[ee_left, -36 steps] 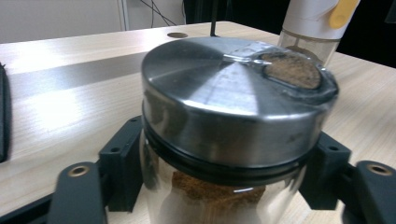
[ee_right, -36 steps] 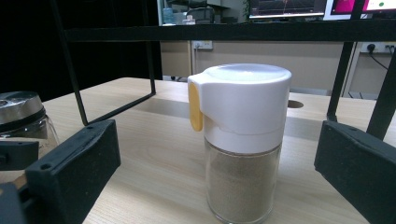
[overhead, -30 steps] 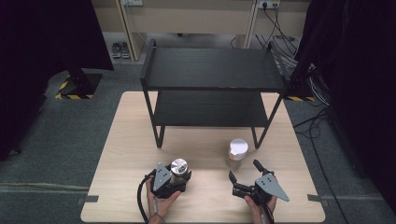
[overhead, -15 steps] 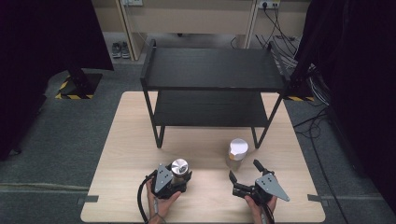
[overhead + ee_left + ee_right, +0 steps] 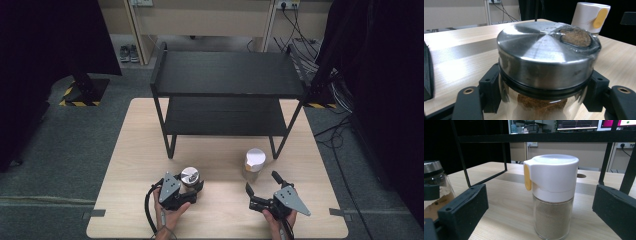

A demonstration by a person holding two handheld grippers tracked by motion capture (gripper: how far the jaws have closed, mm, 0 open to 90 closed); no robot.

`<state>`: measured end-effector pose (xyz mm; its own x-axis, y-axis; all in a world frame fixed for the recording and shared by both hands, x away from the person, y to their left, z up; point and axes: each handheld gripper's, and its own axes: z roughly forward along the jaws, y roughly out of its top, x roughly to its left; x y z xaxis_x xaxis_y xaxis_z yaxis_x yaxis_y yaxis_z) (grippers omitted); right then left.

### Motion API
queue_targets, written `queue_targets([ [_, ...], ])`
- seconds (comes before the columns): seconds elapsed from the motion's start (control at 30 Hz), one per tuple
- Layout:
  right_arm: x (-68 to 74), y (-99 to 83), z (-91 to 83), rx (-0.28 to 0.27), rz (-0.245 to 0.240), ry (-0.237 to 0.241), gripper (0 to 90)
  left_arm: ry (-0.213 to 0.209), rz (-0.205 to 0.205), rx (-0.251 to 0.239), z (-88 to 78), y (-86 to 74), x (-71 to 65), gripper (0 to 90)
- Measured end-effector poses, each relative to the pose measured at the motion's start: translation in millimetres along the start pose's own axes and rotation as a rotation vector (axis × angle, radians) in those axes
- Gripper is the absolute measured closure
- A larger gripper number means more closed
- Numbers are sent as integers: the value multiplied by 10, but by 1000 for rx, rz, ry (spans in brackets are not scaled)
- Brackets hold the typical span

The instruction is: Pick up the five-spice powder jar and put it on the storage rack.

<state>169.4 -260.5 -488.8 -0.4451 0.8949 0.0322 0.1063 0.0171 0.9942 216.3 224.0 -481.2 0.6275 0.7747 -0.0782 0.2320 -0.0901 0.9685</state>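
Spice jar gripped, shaker waiting

Left gripper (image 5: pixel 192 192) jaws clamp the steel-lidded spice jar (image 5: pixel 544 65) below its lid for lifting; right gripper (image 5: pixel 260 192) jaws stand apart, the white-capped shaker (image 5: pixel 554 195) just ahead between them.

A laboratory or test room set up for recording, rather than a home. A pale wooden bench (image 5: pixel 130 150) stands alone on grey carpet tiles (image 5: pixel 60 165), carrying a bare black two-tier metal rack (image 5: pixel 225 75). Black curtains (image 5: pixel 40 45) screen both sides. Yellow-and-black hazard tape marks a stand base (image 5: pixel 82 95) on the floor. Wall sockets with trailing cables (image 5: pixel 300 35) line the rear partition, lit computer monitors (image 5: pixel 576 123) glow behind the rack, and a pair of shoes (image 5: pixel 129 52) sits by the wall.
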Motion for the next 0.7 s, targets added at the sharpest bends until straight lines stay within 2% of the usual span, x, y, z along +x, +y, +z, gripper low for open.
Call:
queue_targets([
  [0.53, 0, 2, 0, 1, 0, 1, 5, -48, 23, -8, -8, 164, 44, 308],
  [0.7, 1, 2, -2, 0, -1, 1, 5, -64, 27, 8, -2, 230, 72, 308],
])
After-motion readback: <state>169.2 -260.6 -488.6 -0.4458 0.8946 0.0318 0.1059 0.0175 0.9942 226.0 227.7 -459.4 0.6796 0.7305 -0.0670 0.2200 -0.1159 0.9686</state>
